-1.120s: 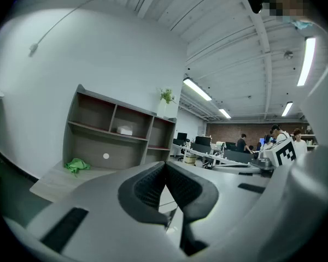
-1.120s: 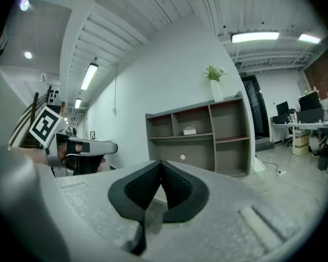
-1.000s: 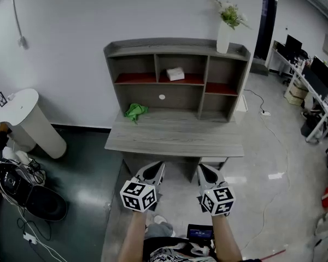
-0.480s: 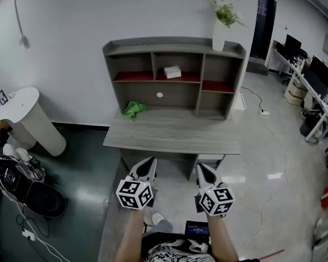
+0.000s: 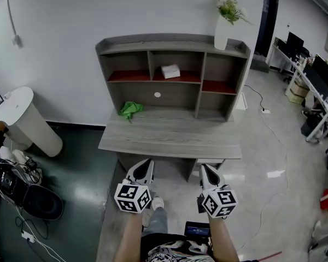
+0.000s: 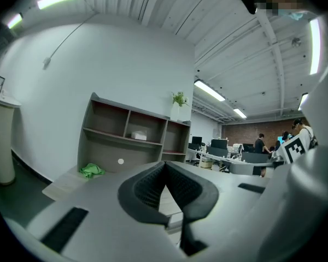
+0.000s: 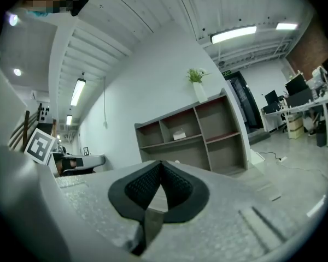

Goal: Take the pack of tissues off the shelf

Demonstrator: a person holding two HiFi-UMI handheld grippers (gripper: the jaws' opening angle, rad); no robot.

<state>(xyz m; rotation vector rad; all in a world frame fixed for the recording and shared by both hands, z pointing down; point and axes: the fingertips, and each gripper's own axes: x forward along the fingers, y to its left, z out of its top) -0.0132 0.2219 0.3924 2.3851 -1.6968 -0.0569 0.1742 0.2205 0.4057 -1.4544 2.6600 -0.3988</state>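
Observation:
The pack of tissues (image 5: 170,71) is a small white pack lying in the upper middle compartment of the grey shelf unit (image 5: 172,40), which stands on a grey desk (image 5: 169,141). It also shows far off in the left gripper view as the tissue pack (image 6: 138,136) and in the right gripper view as the tissue pack (image 7: 180,135). My left gripper (image 5: 145,167) and right gripper (image 5: 206,171) are held side by side in front of the desk's near edge, well short of the shelf. Both are shut with nothing in them, the left gripper (image 6: 165,164) and the right gripper (image 7: 161,162) alike.
A green cloth (image 5: 129,109) lies on the desk at the left. A white vase with a plant (image 5: 223,31) stands on the shelf's top right corner. A white cylindrical stand (image 5: 22,121) and dark bags (image 5: 16,184) are at the left; office desks (image 5: 317,86) line the right.
The person has stepped, and the desk and shelf sit slightly nearer and more leftward in the head view. Both grippers shifted a little with the step; their jaws stayed shut.

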